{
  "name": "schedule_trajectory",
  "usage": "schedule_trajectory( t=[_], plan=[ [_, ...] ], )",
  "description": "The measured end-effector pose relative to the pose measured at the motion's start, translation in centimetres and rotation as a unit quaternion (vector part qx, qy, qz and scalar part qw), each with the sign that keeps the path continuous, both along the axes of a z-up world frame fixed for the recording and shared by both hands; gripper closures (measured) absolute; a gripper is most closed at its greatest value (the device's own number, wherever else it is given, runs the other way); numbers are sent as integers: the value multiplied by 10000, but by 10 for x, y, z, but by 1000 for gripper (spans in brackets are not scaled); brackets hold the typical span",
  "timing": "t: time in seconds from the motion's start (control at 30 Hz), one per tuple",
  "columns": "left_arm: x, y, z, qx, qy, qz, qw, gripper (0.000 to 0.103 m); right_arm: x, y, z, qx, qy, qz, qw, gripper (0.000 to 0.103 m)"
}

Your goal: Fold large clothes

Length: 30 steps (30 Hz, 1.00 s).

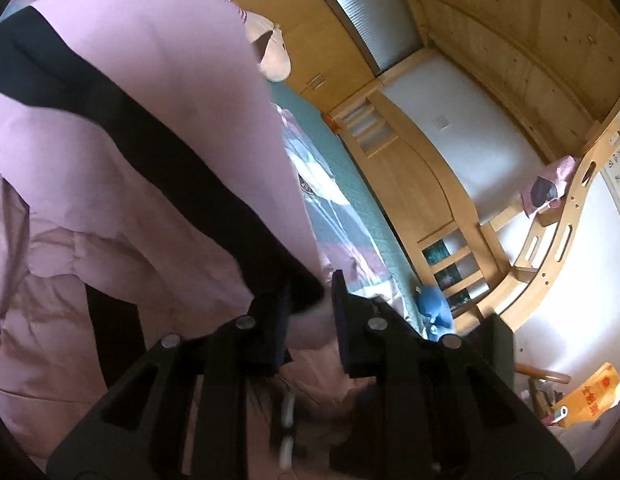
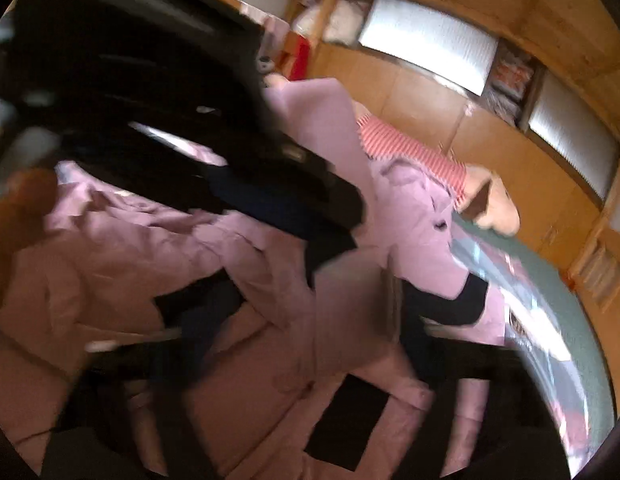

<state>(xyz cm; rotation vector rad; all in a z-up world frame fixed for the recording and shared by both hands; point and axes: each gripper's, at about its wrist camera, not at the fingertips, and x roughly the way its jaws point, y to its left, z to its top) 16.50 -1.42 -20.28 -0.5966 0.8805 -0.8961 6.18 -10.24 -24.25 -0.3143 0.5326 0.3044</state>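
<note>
L hand-held gripper point(image 1: 310, 312) clamping pink coat point(image 1: 129, 120)

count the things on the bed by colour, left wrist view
pink: 1, coat
tan: 1, plush
blue: 1, toy
total: 3

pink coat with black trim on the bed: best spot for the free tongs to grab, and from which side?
Take the pink coat by its black cuff, the free sleeve end near the bed's green cover. Come in from that open side: the cuff sticks out past the body, a thin edge, while the middle is bunched.
</note>
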Motion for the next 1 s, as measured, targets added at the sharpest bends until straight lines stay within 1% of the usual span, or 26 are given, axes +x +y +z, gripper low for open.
schedule_trajectory(
  t=[0.03,0.07,0.1,0.13,0.2,0.23,0.3,0.37,0.4,0.47,0.5,0.53,0.57,0.63,0.7,0.73,0.77,0.8,0.83,0.87,0.93,0.97,1.0],
  plan=[
    [1,1,0,8,-8,2,10000,85,4,-10,2,378,266,13,9989,85],
    [2,1,0,2,-21,-7,10000,85,10,-20,3,743,499,8,9960,89],
    [3,2,3,33,-43,29,10000,85,17,-33,5,1105,697,-60,9914,91],
    [1,10,4,144,-112,121,9998,85,21,-44,7,1349,801,-108,9876,92],
    [0,23,6,499,-257,350,9978,57,27,-62,14,1681,867,-212,9817,93],
    [-1,26,9,779,-366,576,9946,34,28,-68,18,1769,851,-249,9802,93],
    [-3,35,10,1277,-521,1086,9845,20,28,-85,32,2039,747,-388,9754,94],
    [0,38,6,1433,-414,1235,9811,19,29,-107,48,2357,591,-570,9683,95],
    [3,41,1,1465,-277,1302,9802,19,28,-123,58,2502,402,-778,9642,96],
    [7,45,-6,1444,-97,1377,9799,18,27,-148,73,2579,117,-1135,9594,96],
    [9,48,-10,1455,-25,1406,9793,17,25,-167,77,2722,22,-1386,9522,96],
    [11,47,-13,1526,49,1451,9776,17,27,-180,75,2904,103,-1494,9451,96],
    [14,44,-14,1625,103,1507,9751,17,32,-192,70,3089,277,-1578,9375,96],
    [17,47,-22,1775,208,1595,9709,17,38,-199,54,3229,612,-1723,9286,95],
    [21,50,-30,1938,327,1709,9655,16,47,-195,39,3138,1000,-1994,9229,83],
    [23,53,-30,2008,357,1774,9628,16,48,-193,36,3138,1087,-2036,9210,60],
    [24,55,-32,2087,377,1842,9597,16,46,-193,33,3181,1172,-2074,9176,28],
    [25,56,-34,2179,390,1907,9564,16,44,-193,32,3300,1149,-2043,9144,19],
    [26,59,-38,2310,408,1988,9515,16,42,-191,31,3323,1134,-2009,9145,16],
    [27,60,-39,2386,417,2047,9484,16,44,-187,31,3166,1197,-2023,9190,16],
    [30,61,-41,2509,438,2161,9426,16,46,-186,27,2901,1288,-2135,9239,16],
    [31,62,-42,2562,449,2193,9404,16,48,-185,21,2814,1383,-2227,9231,16],
    [32,62,-42,2624,456,2219,9380,16,51,-187,14,2822,1518,-2293,9191,16]
  ],
)
